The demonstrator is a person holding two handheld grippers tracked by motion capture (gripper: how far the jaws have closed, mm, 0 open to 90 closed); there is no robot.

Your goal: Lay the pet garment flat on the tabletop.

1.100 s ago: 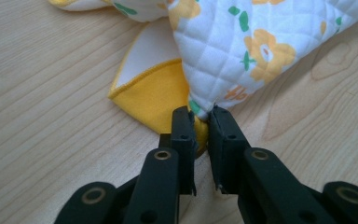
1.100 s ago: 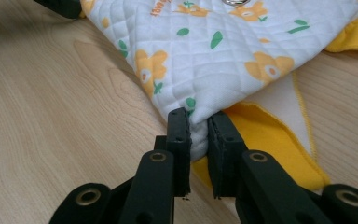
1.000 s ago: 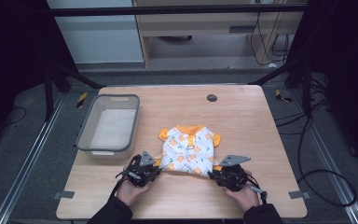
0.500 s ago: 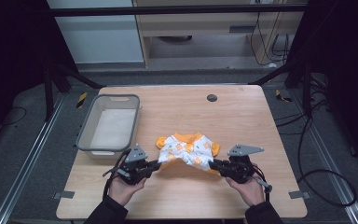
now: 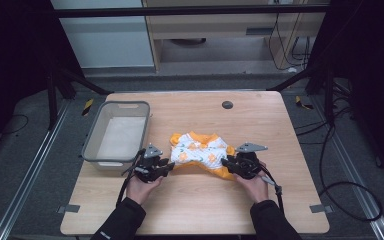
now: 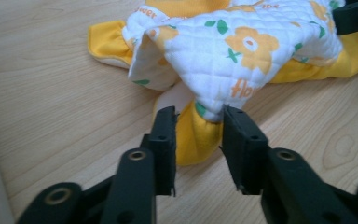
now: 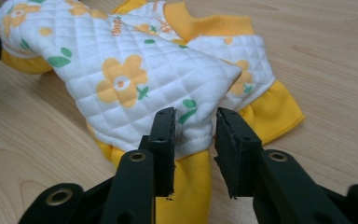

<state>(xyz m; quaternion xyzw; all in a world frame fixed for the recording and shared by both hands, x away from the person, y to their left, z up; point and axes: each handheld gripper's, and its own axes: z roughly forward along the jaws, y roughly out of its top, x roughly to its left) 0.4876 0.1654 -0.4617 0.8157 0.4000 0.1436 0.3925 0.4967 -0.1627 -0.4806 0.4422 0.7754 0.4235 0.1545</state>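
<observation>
Evidently both tools, left tool [image 6: 198, 140] and right tool [image 7: 195, 144], gripping the garment [image 5: 200, 152].

Item count:

- Quilted floral baby garment [image 5: 200, 152]: one, white with orange trim, lying between the two grippers.
- Grey plastic bin [image 5: 116, 134]: one, beyond and outboard of the left gripper [image 5: 167, 167].
- Grippers: two, the left gripper and the right gripper [image 5: 226, 163].
- Hands: two, one behind each gripper.
- Wooden table [image 5: 260, 120]: one.
- Round dark grommet [image 5: 227, 104]: one, well beyond the right gripper.
</observation>
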